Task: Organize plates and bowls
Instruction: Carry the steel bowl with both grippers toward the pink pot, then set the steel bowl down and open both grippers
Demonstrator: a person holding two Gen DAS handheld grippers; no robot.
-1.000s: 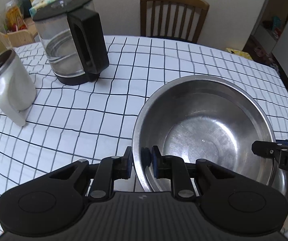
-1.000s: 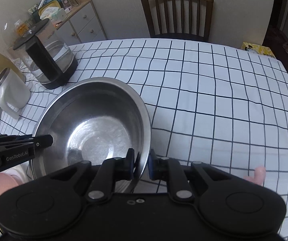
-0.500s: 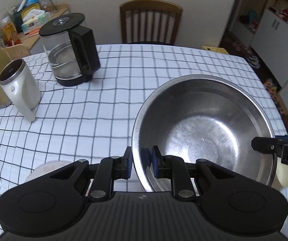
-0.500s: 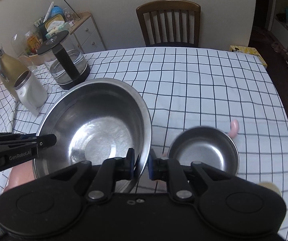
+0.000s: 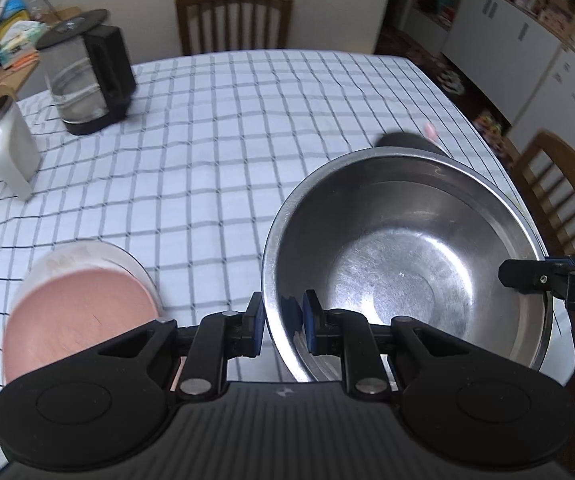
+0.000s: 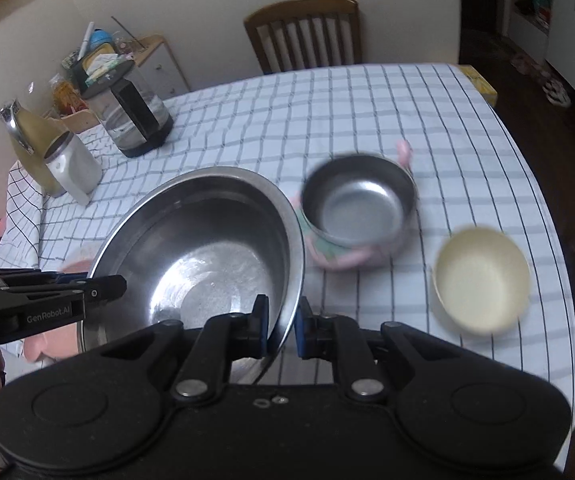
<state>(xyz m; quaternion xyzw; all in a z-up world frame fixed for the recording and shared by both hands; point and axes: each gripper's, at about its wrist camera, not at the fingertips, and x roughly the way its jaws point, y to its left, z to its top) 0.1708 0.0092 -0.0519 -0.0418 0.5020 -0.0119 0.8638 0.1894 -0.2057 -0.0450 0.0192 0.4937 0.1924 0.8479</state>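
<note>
**Steel mixing bowl carried by its rim between both grippers**

The large steel bowl [image 5: 403, 264] hangs above the checked tablecloth [image 5: 215, 152], clamped at opposite sides of its rim: the left gripper [image 5: 281, 322] pinches the near-left edge, one pad inside and one outside, and the right gripper [image 6: 281, 324] does likewise on the near-right edge. Two grips likely suit so wide, thin-walled a bowl, keeping it level.

Just left of the left gripper lies a pink plate [image 5: 83, 312]. Ahead and right of the right gripper sit a small steel bowl with a pink outside [image 6: 357, 216] and a cream bowl [image 6: 481, 278], possible nesting partners.

The big bowl is empty, scuffed inside, with a rolled rim and flat bottom.
</note>
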